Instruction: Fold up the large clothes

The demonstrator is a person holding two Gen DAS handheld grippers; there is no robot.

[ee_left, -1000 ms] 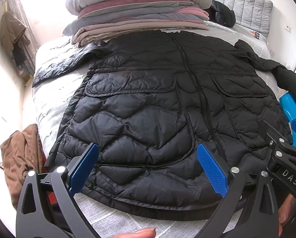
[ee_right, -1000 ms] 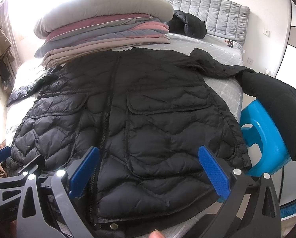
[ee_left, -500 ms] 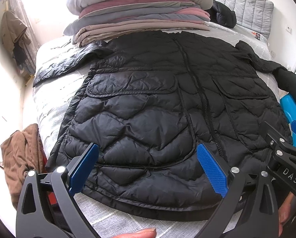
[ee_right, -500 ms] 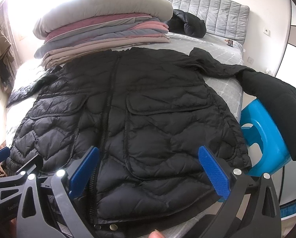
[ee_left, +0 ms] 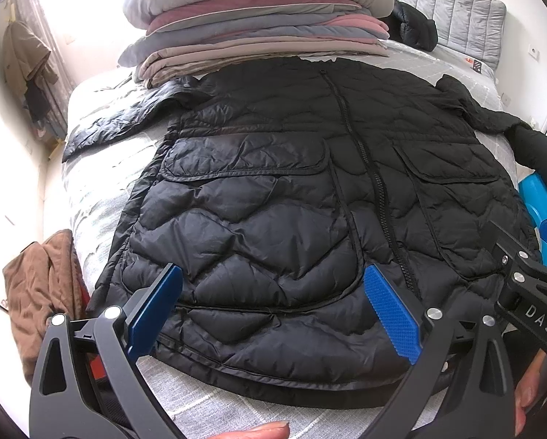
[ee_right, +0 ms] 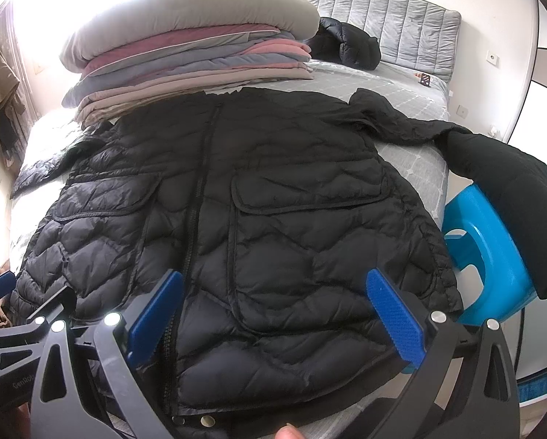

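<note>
Lying flat and zipped on the bed [ee_left: 101, 190], the black jacket [ee_left: 273, 201] awaits folding — left gripper [ee_left: 273, 314] and right gripper [ee_right: 273, 314] both spread, empty; grasp hem corners squarely.

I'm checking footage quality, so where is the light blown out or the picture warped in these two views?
Left wrist view: the window area top left is blown to white, washing out the stack of folded grey and pink blankets; fisheye bends the grey padded headboard. Right wrist view: same glare top left, sheen on the black quilted puffer jacket, dark vignette corners.
</note>
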